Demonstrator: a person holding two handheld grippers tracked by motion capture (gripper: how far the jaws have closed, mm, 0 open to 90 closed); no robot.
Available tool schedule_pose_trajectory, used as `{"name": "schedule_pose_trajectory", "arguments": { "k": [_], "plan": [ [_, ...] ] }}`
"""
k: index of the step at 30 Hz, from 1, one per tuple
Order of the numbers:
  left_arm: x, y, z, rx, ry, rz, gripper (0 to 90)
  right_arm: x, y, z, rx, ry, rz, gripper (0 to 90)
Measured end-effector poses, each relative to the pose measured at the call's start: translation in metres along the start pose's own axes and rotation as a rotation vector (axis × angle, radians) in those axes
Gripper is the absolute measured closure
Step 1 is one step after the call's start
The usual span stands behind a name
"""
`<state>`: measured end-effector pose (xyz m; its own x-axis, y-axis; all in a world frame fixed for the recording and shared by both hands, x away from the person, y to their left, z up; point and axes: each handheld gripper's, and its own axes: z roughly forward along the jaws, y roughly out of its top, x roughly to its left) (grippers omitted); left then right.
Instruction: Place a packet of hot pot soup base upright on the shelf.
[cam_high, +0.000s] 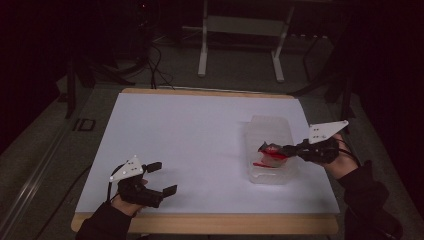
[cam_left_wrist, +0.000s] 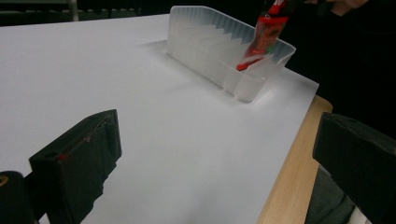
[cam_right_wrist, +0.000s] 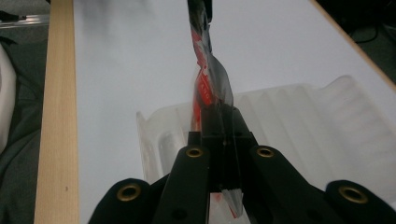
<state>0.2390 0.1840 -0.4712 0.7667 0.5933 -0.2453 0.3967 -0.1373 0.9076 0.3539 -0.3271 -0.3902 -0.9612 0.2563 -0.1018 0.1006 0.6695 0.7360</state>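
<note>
Left hand-held gripper (cam_high: 159, 177) gapes wide; right hand-held gripper (cam_high: 272, 149) pinched tight.

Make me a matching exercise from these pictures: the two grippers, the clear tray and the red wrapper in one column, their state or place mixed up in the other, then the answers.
Things
1. left gripper
2. right gripper
3. clear plastic tray
4. red wrapper

States or places
A. pinched between closed jaws
B. jaws wide apart, nothing between them
C. resting on the white sheet at the table's right side
D. jaws closed, held above the tray's near end

Pairs: 1-B, 2-D, 3-C, 4-A
</note>
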Motion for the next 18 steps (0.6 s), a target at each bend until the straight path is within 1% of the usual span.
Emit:
{"name": "schedule_pose_trajectory", "arguments": {
  "k": [2, 7, 15, 18],
  "plan": [
    [0.000, 0.000, 0.001, 0.000, -0.001, -0.001, 1.3, 0.000, -0.003, 0.004, 0.003, 0.001, 0.007, 89.9],
    [0.000, -0.001, 0.001, -0.002, -0.005, -0.004, 1.3, 0.000, -0.009, 0.012, 0.018, 0.015, 0.001, 89.9],
    [0.000, -0.001, 0.001, -0.005, -0.009, -0.005, 1.3, -0.003, -0.016, 0.025, 0.026, 0.033, 0.021, 89.8],
    [0.001, -0.002, 0.001, -0.002, -0.009, -0.005, 1.3, -0.004, -0.019, 0.026, 0.013, 0.039, 0.034, 89.6]
  ]
}}
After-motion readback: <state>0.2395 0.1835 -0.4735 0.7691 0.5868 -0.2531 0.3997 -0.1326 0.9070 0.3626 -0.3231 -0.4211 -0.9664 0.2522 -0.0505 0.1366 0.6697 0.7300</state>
